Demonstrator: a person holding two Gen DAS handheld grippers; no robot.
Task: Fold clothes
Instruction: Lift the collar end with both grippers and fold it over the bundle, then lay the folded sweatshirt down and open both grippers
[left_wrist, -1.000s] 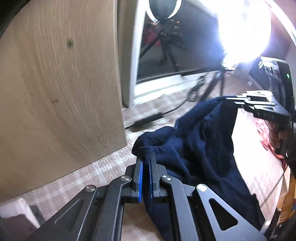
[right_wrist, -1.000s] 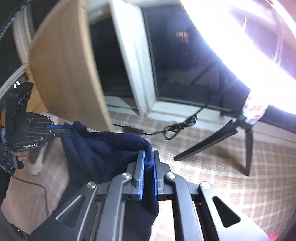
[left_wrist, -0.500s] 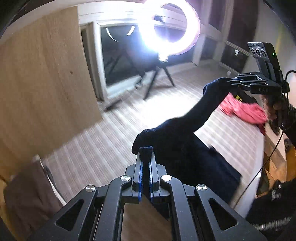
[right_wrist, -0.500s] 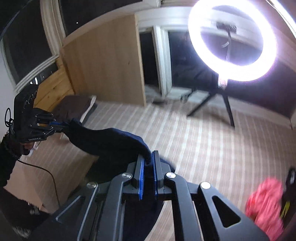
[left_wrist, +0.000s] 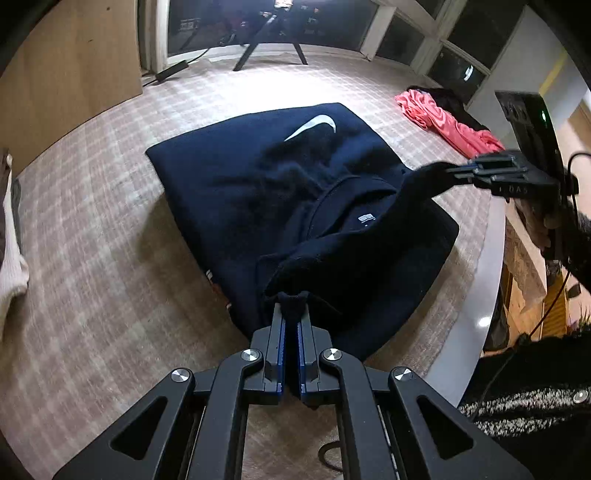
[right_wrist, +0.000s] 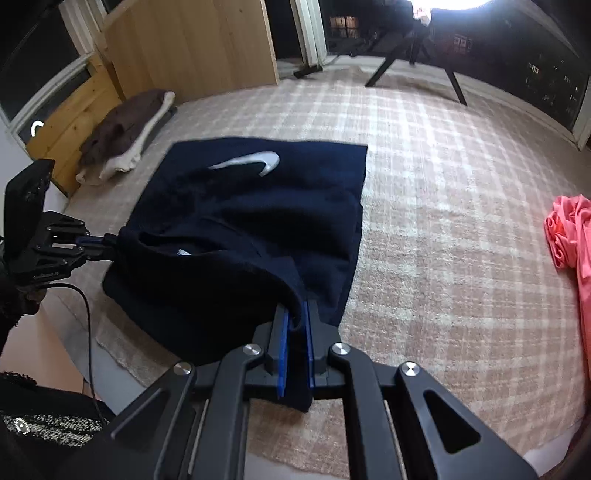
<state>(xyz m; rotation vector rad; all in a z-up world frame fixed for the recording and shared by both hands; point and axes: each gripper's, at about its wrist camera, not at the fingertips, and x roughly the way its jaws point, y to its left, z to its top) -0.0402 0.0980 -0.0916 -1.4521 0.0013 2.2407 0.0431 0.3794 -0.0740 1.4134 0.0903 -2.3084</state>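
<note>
Because each gripper pinches one corner of the near edge, the navy sweatshirt (left_wrist: 258, 177) hangs between them like a slack hammock while its far half lies flat on the checked rug (right_wrist: 443, 192). The left gripper (left_wrist: 291, 314) is clamped on a bunched nub of fabric that pokes up between its blue-padded fingers (left_wrist: 281, 343), and the right gripper (right_wrist: 295, 321) is likewise closed on a fold of the same garment, with cloth trailing down below its jaws. Seen from the left wrist camera, the right gripper reaches in from the right side with the fabric pulled taut toward it; from the right wrist camera the left gripper (right_wrist: 96, 242) mirrors that at the left edge. Holding two corners apart at a similar height keeps the edge straight, which is likely why the grip is spread rather than bunched. The white swoosh logo (right_wrist: 251, 162) faces up on the flat part, and the collar with its small label (left_wrist: 365, 218) sits near the raised edge, so this looks like the neck end. My judgement is that the garment is being laid out or its raised end carried over for a first fold; very little of the folding appears done. A coral garment (left_wrist: 447, 125) lies crumpled on the rug well apart to the right, presumably waiting its turn, and a brown and white cushion (right_wrist: 125, 136) rests by the wooden panel (right_wrist: 192, 44).
</note>
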